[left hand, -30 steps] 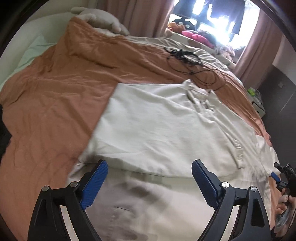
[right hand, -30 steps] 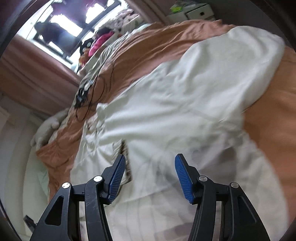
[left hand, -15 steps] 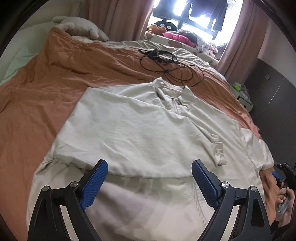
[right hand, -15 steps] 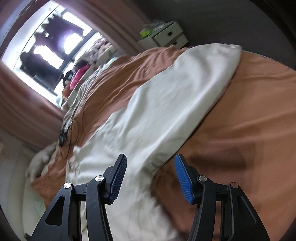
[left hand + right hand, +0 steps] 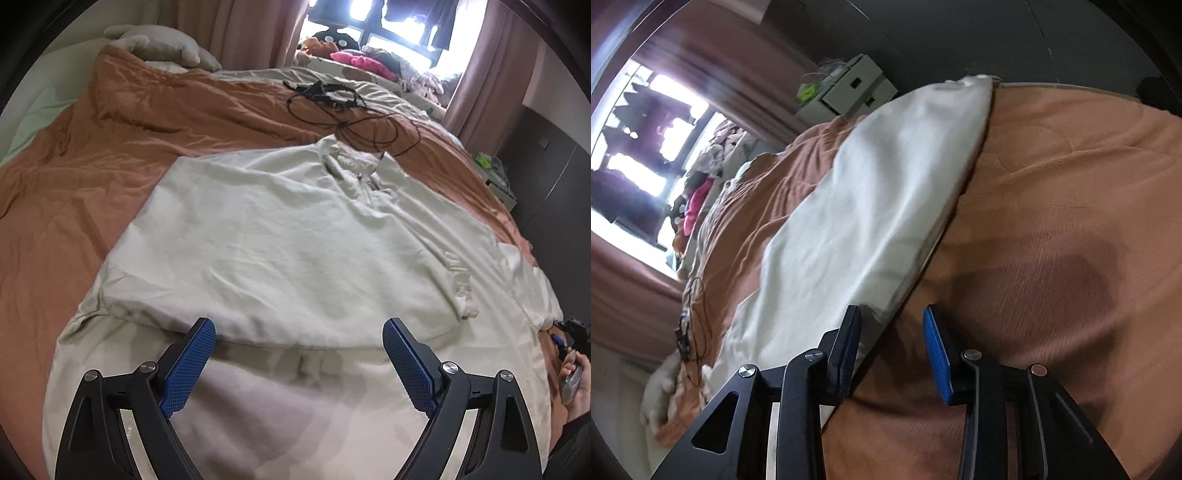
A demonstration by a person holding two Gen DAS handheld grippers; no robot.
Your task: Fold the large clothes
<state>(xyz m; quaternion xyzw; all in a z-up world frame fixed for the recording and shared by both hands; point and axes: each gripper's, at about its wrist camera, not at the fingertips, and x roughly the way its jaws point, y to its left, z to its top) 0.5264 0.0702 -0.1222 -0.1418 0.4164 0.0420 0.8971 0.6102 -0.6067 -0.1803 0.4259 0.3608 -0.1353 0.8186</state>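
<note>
Lying spread on the bed (image 5: 74, 192), the pale shirt (image 5: 295, 251) rests collar-away from the left gripper (image 5: 299, 350), with one side already turned over the body so its folded edge runs just ahead of the fingertips. That gripper's fingers (image 5: 190, 360) stand wide apart above the near cloth and hold nothing, probably so it can wait over the hem until the other side is ready. The right gripper (image 5: 892, 350) sits at the shirt's outer edge, where the layered cloth ends against the brown cover (image 5: 1071, 240); the shirt's corner lies just ahead of the gap between its fingers, nearer the left one, and the jaws are closing with no cloth yet pressed between them. It seems set there to pinch that edge and carry it across. A tangle of black cable (image 5: 343, 110) lies beyond the collar, well clear of both grippers.
</note>
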